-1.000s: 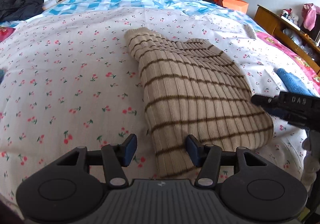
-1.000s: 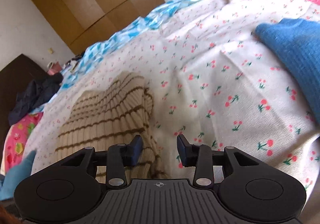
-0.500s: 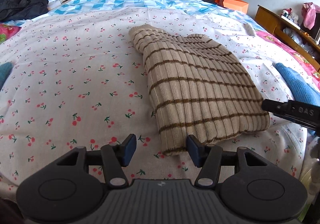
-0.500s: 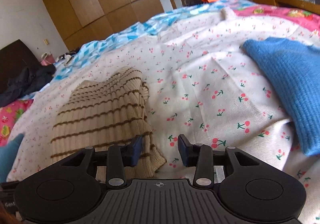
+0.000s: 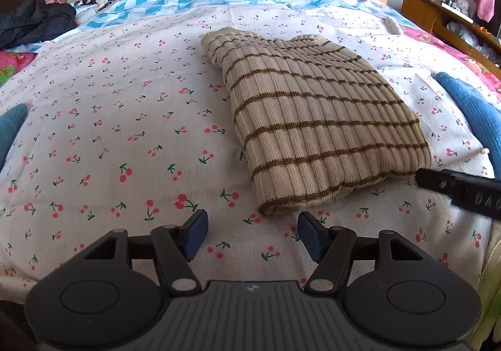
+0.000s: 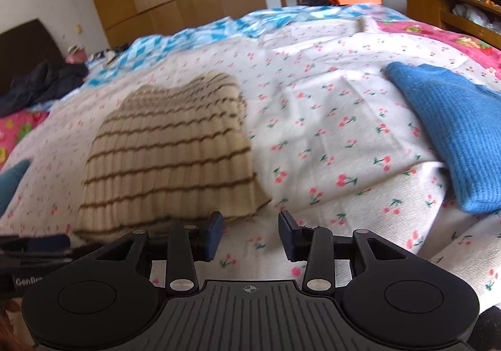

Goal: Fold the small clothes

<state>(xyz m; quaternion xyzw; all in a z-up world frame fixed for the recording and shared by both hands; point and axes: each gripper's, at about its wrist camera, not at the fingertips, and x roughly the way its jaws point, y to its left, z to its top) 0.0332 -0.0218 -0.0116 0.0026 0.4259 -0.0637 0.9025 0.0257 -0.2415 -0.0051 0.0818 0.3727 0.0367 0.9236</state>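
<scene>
Two tools near bed edge: left tool [image 5: 252, 234] and right tool [image 6: 250, 235] both spread wide, empty. Beyond them, striped knit sweater [image 5: 316, 128] lies folded on cherry-print bedsheet [image 5: 125, 119]. Likely soft, light, limp; best pinched at near folded corners. Long axis runs away toward far side, narrower end farthest.

1. The left gripper [image 5: 253, 233] was matte black plastic, with a grey ribbed centre plate bearing a small emblem.
2. Its fingers [image 5: 194, 235] ended in dark blue pads on angled black links, pinned with silver screws.
3. Two round black housings with a circular recess flanked the plate.
4. The right gripper [image 6: 250, 235] had the same build, with a crosshair mark on its plate.
5. White letters "DAS" showed on the right gripper's side in the left view.
</scene>
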